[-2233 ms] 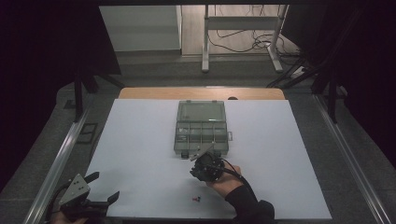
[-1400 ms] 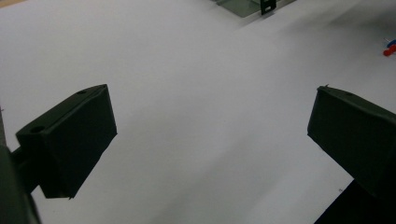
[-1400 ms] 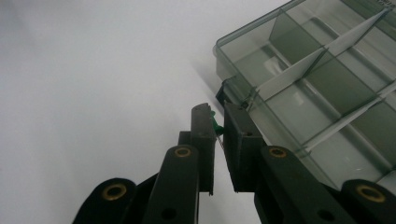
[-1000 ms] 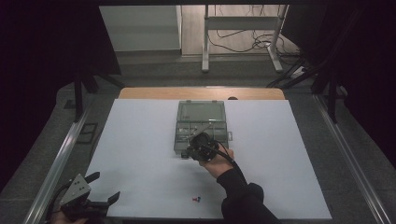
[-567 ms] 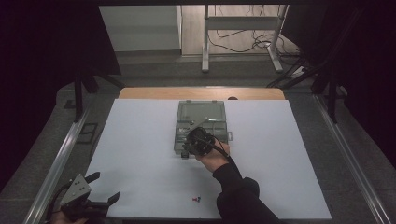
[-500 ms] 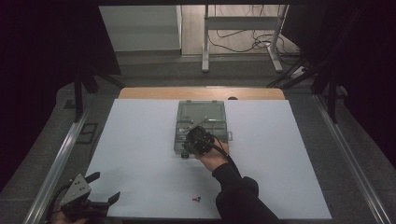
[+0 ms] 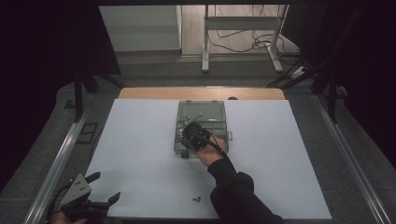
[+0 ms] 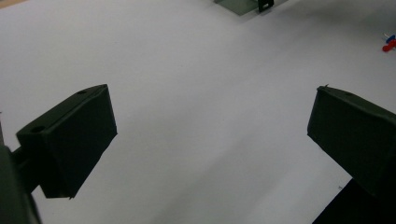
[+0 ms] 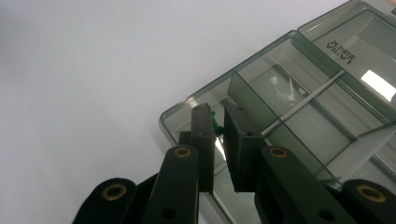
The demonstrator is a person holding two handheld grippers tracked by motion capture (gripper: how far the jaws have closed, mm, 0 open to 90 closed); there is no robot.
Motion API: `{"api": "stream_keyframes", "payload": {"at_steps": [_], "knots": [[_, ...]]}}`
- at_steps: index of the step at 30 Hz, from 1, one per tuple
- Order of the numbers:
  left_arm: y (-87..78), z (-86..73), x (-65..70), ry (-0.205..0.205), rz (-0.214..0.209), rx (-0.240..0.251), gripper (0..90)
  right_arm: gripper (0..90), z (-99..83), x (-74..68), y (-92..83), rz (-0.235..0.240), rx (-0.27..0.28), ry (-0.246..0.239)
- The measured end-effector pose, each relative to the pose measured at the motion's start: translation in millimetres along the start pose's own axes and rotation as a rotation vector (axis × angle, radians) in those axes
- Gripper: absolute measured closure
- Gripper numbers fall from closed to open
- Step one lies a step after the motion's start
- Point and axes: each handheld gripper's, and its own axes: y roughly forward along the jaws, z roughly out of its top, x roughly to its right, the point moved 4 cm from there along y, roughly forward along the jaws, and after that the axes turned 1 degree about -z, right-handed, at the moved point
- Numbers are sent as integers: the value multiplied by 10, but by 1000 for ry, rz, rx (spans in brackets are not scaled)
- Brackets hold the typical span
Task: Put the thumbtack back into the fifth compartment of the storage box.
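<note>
The right gripper (image 9: 218,125) is closed to a narrow gap and pinches a small green pin (image 9: 215,125) between its pads. The pin is mostly hidden by the jaws; only a green sliver shows at the tips, so its shape cannot be made out. The tips sit above the near corner compartment of a clear grey compartment box (image 9: 299,93), just inside its rim. Whether the pin touches the box wall or floor cannot be told. In the high view the right gripper (image 7: 190,133) lies over the left front part of the compartment box (image 7: 201,112), which stands with its lid open near the middle of the white table (image 7: 140,140). The gripper body and the hand cover the front compartments there.

The left gripper (image 8: 210,140) has its jaws spread wide with nothing between them; bare table surface shows in the gap. In the high view the left gripper (image 7: 95,193) rests at the near left corner of the table, well apart from the box, partly cut off by the bottom edge.

A red pin (image 7: 194,199) and a blue-green one just beside it lie loose on the table near its front edge, too small to describe further. The red pin (image 8: 388,45) also appears at the edge of the left gripper view, cut off.
</note>
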Motion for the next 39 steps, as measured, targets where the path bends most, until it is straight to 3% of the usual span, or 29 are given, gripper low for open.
{"api": "stream_keyframes", "payload": {"at_steps": [10, 14, 26, 31, 39], "knots": [[5, 1, 7, 10, -1, -6, 18, 821, 70, 42, 168, -29, -23, -13], [7, 1, 11, 12, -1, -6, 18, 779, 77, 43, 193, -35, -28, -20], [9, 2, 16, 16, 0, -9, 18, 640, 48, -3, 71, -35, -51, -35], [10, 3, 18, 18, 0, -9, 18, 554, -10, -37, 2, -13, -74, -39], [11, 3, 20, 20, 0, -11, 19, 443, -98, -65, -90, 10, -52, -54]]}}
